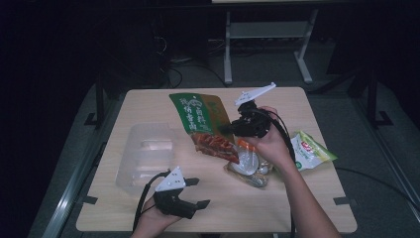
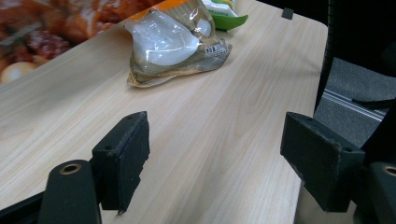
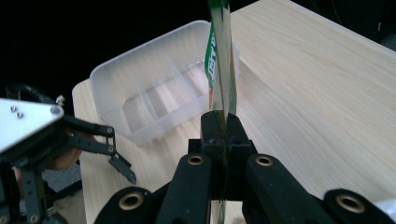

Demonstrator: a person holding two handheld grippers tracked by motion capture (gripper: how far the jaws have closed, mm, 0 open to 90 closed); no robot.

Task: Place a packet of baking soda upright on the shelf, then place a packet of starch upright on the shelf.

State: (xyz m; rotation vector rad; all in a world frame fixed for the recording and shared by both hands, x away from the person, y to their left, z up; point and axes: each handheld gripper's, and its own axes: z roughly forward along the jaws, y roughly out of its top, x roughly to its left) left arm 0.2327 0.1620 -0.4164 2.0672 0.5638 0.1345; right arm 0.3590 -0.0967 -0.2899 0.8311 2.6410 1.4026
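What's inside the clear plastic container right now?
The clear container shows bare divided compartments, nothing in them. The green snack bag pinched in the right gripper covers a strip of its far end, so that part is unseen.

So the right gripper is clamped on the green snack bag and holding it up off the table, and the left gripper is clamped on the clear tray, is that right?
Not quite. The right gripper does clamp the green snack bag, but the left gripper holds nothing: the left gripper view shows its jaws open over bare table, and the high view shows the clear tray beside it.

Snack packet [image 2: 51,28] blurred, edge-cropped.
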